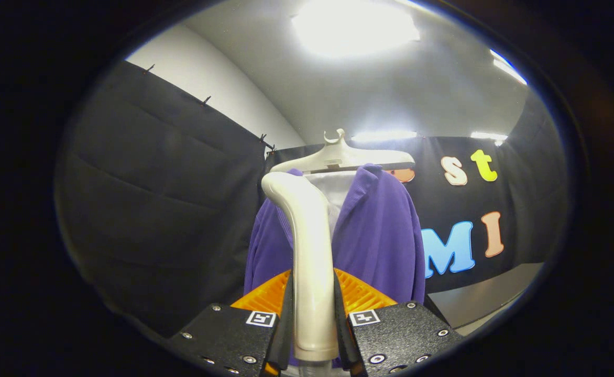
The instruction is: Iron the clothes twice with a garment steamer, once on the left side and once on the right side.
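Note:
A white garment steamer stands upright between my fingers, its curved head reaching up toward the collar of the clothes. My gripper is shut on the steamer's handle, both fingers pressing its sides. Just beyond it hangs a purple jacket over a white inner layer on a white hanger. The steamer's head sits in front of the jacket's left half, near the left lapel. Whether the head touches the cloth I cannot tell.
Black cloth walls close in the booth to the left and behind the jacket. A grey tabletop lies low to the right of the jacket. Bright ceiling lights shine overhead.

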Demonstrator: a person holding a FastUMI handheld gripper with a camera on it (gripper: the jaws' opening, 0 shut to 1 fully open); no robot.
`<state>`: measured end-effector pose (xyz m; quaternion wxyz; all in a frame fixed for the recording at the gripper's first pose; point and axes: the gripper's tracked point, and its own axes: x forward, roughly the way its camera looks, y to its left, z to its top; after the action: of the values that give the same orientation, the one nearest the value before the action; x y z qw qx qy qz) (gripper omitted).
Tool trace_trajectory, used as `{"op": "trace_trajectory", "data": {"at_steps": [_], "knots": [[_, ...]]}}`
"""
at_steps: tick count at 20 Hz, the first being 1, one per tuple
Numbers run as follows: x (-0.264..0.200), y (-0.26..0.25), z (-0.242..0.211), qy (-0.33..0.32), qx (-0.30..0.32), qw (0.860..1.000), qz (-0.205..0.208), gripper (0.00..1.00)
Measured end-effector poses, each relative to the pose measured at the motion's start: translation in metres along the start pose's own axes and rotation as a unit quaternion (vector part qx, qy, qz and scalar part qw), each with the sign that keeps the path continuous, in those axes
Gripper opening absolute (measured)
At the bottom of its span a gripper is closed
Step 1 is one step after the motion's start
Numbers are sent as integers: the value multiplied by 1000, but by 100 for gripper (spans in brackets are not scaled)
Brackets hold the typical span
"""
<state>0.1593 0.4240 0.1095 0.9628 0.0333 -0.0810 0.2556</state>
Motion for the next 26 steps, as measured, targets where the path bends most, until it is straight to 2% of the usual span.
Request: {"op": "trace_trajectory", "data": {"at_steps": [6,11,26], "knots": [[53,23,25,-12,-24,1000,-6,36],[69,32,-2,16,-33,999,-8,37],[6,33,-112,111,-39,993,13,37]]}}
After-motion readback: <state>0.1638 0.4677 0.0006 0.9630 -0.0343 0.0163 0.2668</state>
